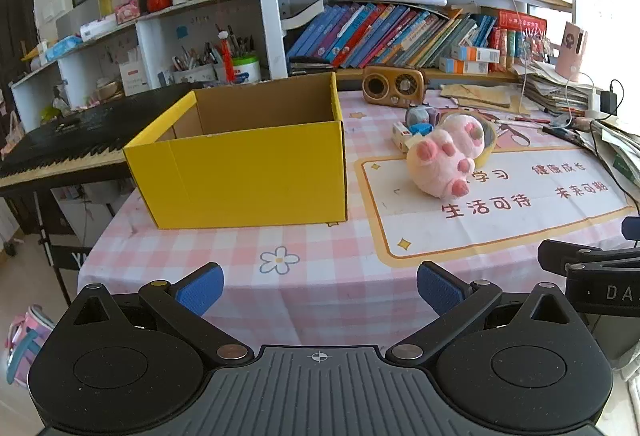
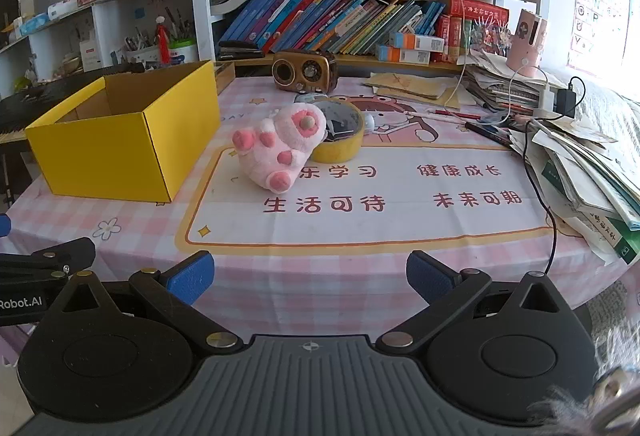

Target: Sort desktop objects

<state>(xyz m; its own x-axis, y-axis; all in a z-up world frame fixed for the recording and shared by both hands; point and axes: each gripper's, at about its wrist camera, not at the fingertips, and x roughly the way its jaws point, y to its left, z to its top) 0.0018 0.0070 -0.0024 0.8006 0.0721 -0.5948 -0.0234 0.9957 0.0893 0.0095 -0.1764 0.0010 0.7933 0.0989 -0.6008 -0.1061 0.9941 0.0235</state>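
Observation:
An open yellow cardboard box (image 1: 240,172) (image 2: 116,148) stands on the left of the pink checked tablecloth, with nothing visible inside. To its right a pink plush toy (image 1: 444,160) (image 2: 280,146) lies on its back, leaning on a yellow tape roll (image 2: 344,140) (image 1: 490,142). Small boxes and a grey-blue object (image 1: 416,124) sit just behind the plush. My left gripper (image 1: 320,290) hovers open over the table's near edge, in front of the box. My right gripper (image 2: 310,278) is open too, nearer than the plush, with nothing between its fingers.
A brown retro radio (image 1: 394,84) (image 2: 306,70) stands at the back. Stacked papers, books and cables (image 2: 580,164) crowd the right side. Pens and scissors (image 1: 516,132) lie behind the tape. A black keyboard (image 1: 60,144) sits left of the table; bookshelves rise behind.

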